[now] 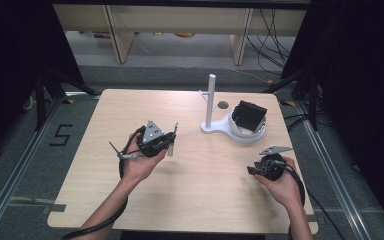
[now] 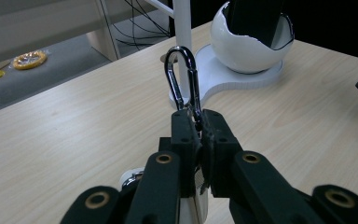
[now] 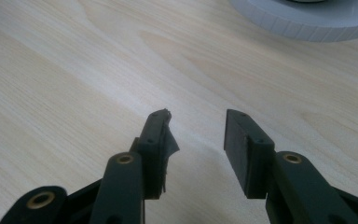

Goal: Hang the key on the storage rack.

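My left gripper [image 1: 170,143] is held over the table's middle left, shut on the bottom end of a silver carabiner [image 1: 175,129]. In the left gripper view the carabiner [image 2: 182,77] sticks up from the closed jaws [image 2: 199,125] toward a white stand's post [image 2: 182,28]. The stand [image 1: 210,102] has a flat base joined to a white bowl [image 1: 240,131] that holds a black boxy object [image 1: 249,115]. My right gripper [image 1: 253,170] sits low at the front right, near the tabletop. Its jaws [image 3: 196,135] stand open with nothing between them.
The light wooden table [image 1: 195,200] has bare room at the front and left. A small round hole [image 1: 223,105] lies behind the stand. The stand's base edge [image 3: 307,21] is just ahead of the right gripper. Shelving legs and cables are on the floor beyond.
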### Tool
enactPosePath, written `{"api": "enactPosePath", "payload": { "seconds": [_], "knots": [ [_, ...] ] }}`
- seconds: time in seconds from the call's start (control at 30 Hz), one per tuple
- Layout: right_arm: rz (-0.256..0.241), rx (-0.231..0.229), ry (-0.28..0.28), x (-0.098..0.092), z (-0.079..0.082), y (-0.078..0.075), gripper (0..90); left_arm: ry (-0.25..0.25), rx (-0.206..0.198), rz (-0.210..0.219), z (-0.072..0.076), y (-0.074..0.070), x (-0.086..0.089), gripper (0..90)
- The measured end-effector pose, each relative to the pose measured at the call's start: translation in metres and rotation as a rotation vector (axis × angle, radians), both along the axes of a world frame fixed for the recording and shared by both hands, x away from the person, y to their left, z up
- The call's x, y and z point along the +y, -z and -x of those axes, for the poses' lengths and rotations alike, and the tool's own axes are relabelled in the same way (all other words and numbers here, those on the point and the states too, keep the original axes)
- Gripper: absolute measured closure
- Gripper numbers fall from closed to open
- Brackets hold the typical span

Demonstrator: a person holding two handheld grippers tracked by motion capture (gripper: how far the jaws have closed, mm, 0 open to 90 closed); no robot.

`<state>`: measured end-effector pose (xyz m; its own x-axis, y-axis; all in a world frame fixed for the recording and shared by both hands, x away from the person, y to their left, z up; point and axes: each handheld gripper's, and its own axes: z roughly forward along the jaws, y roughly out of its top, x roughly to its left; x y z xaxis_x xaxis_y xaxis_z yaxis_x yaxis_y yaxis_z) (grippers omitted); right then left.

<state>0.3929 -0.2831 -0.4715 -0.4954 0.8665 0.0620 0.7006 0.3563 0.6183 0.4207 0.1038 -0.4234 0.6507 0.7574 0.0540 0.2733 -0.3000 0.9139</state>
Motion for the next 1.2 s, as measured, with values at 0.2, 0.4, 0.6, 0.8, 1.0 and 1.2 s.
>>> {"api": "enactPosePath", "payload": {
  "seconds": [0.2,0.4,0.6,0.8,1.0,1.2],
  "knots": [
    [0.021,-0.034,-0.035,-0.001,-0.002,0.001,61.0,-0.009,-0.027,0.024,-0.004,-0.002,-0.003,83.6],
    [0.012,-0.031,-0.023,0.0,-0.001,0.001,60.9,-0.005,-0.038,0.031,-0.007,-0.004,-0.005,83.5],
    [0.023,-0.027,-0.029,0.0,0.0,-0.001,60.9,-0.004,-0.084,0.019,-0.012,-0.009,-0.008,83.5],
    [0.013,-0.022,-0.019,0.001,0.001,-0.003,60.8,-0.01,-0.112,0.027,-0.02,-0.014,-0.013,83.5],
    [0.024,-0.035,-0.039,0.0,0.0,-0.002,60.7,-0.007,-0.121,0.034,-0.028,-0.017,-0.019,83.5],
    [0.014,-0.026,-0.025,0.001,0.0,-0.003,60.7,-0.012,-0.14,0.051,-0.035,-0.023,-0.026,83.5]
  ]
}}
